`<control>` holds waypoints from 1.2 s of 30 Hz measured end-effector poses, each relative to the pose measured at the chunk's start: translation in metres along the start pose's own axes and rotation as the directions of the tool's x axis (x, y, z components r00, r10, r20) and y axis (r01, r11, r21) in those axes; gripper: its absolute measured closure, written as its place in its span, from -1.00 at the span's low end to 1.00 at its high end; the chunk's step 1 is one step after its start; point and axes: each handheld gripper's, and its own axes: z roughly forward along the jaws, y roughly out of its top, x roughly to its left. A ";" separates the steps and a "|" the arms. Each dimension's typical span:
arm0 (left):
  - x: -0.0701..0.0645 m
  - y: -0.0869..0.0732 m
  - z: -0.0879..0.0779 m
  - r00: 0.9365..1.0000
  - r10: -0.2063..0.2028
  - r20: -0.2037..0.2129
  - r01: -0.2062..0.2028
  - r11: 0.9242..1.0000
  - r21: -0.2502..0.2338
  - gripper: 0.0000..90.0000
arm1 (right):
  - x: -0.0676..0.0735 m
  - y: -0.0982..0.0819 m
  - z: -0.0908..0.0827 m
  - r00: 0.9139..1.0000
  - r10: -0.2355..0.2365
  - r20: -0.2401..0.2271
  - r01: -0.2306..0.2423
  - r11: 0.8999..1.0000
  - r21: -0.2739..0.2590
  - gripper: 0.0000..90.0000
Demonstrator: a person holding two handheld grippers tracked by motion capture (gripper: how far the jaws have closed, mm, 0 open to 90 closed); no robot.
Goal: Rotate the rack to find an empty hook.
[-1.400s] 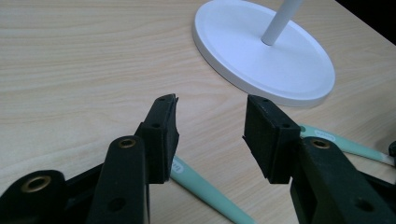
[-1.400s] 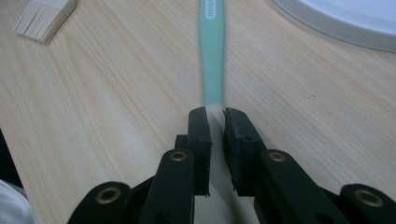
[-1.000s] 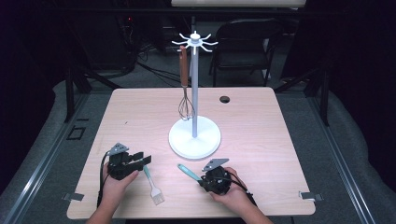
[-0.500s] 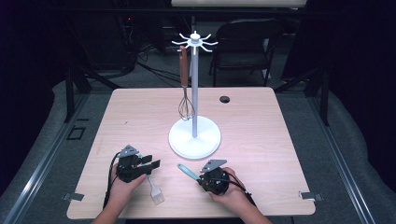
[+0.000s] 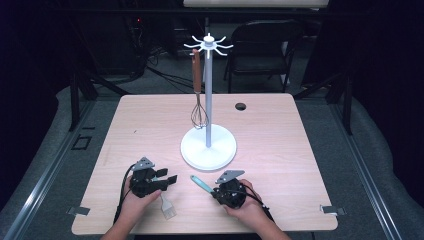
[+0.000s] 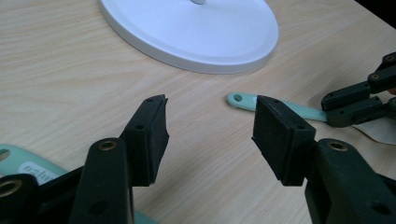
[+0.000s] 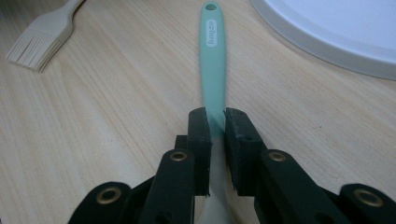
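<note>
Left gripper (image 5: 169, 181): jaws had just been opening, wide apart, nothing between them.
Right gripper (image 7: 216, 122): jaws had just been closing, pinching the spatula (image 7: 212, 51).
Spatula: flat on the table (image 5: 280, 130), near the stand (image 5: 208, 147).
Brush (image 5: 166, 208): beside the left hand.

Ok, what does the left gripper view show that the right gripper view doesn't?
Left gripper view: the left gripper, whose jaws have just been opening with nothing between them, and the right gripper seen from the side. Right gripper view: the brush bristles, and the right gripper's own jaws, which have just been closing, pressed on the handle. Both: the teal handle, the white stand base and the table.
</note>
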 end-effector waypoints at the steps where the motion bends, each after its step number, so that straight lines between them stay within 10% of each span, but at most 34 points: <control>1: 0.000 0.000 0.000 1.000 0.002 0.004 -0.002 1.000 0.000 -0.03 | 0.000 0.000 0.000 1.000 -0.003 -0.003 0.003 1.000 0.001 0.79; 36: -0.034 -0.001 0.034 0.973 -0.012 0.229 -0.004 0.998 0.066 -0.15 | 0.018 0.006 -0.014 0.993 -0.096 -0.070 0.085 0.985 -0.149 0.80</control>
